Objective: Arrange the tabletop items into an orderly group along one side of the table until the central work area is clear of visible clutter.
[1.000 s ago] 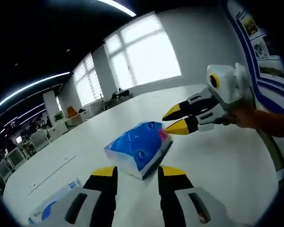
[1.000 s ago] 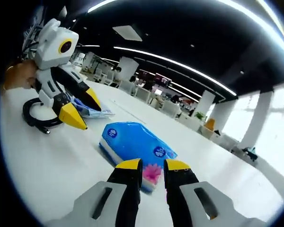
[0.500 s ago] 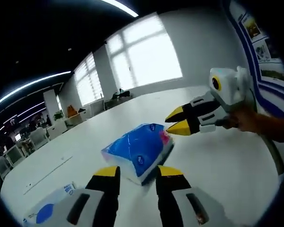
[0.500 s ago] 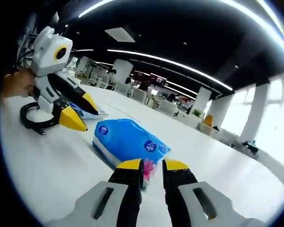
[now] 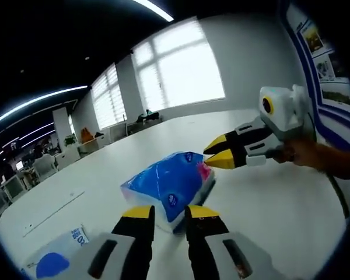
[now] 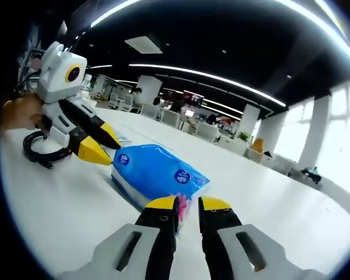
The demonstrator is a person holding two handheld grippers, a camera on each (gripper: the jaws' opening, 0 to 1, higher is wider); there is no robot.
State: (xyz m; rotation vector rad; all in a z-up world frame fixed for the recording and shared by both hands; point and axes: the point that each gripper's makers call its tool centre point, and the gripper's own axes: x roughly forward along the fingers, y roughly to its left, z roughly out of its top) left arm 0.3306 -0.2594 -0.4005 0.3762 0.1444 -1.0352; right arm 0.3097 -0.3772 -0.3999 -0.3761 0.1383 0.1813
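A blue tissue pack (image 5: 170, 185) lies flat on the white table (image 5: 280, 210) between the two tools: in the left gripper view the left gripper (image 5: 170, 213) has its yellow-tipped jaws a little apart at the pack's near end, holding nothing, while the right gripper (image 5: 220, 151) comes in from the right with its tips nearly together at the pack's far pink corner. In the right gripper view that gripper's jaws stand narrowly apart astride the pink end of the pack (image 6: 154, 173), though whether they pinch it I cannot tell. Bare tabletop spreads wide on the window side of the pack; a black cable (image 6: 39, 156) coils near the table's edge behind the left gripper (image 6: 99, 147), and a flat blue-and-white packet (image 5: 49, 261) lies beside the left tool.
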